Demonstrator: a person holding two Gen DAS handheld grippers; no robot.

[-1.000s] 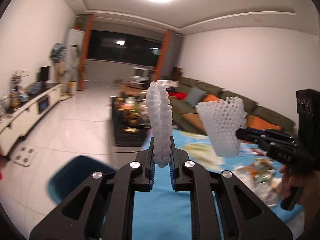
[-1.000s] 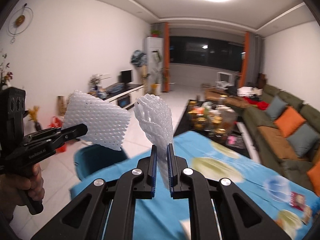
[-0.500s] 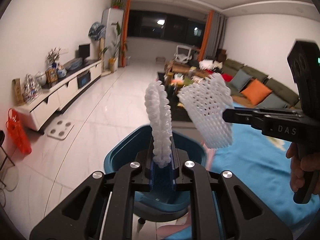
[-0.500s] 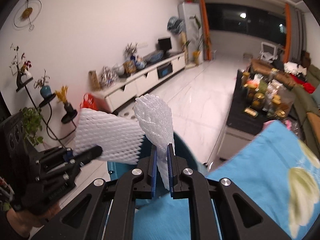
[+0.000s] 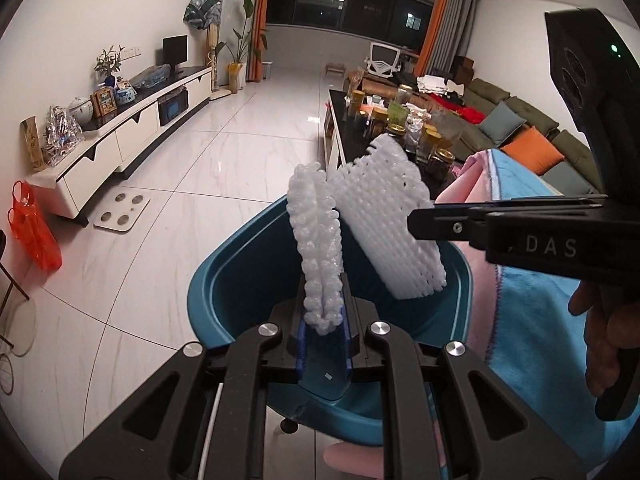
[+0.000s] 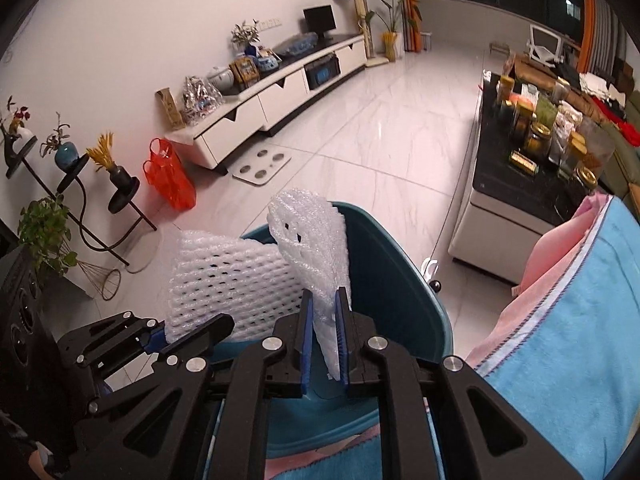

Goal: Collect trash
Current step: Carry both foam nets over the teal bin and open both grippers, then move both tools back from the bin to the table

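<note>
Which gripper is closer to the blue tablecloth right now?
Right. The right gripper, clamped on a foam net, sits just beside the hanging edge of the blue tablecloth. The left gripper, clamped on another foam net, is on its far side, farther from the cloth.

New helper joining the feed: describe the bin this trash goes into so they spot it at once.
Find the table draped in a blue cloth. The bin stands on the white tile floor against its near edge, under both claws. It is the only teal tub there; the orange bag sits further off by the white cabinet.

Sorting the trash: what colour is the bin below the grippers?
Teal blue bin, clearest in the left wrist view.
</note>
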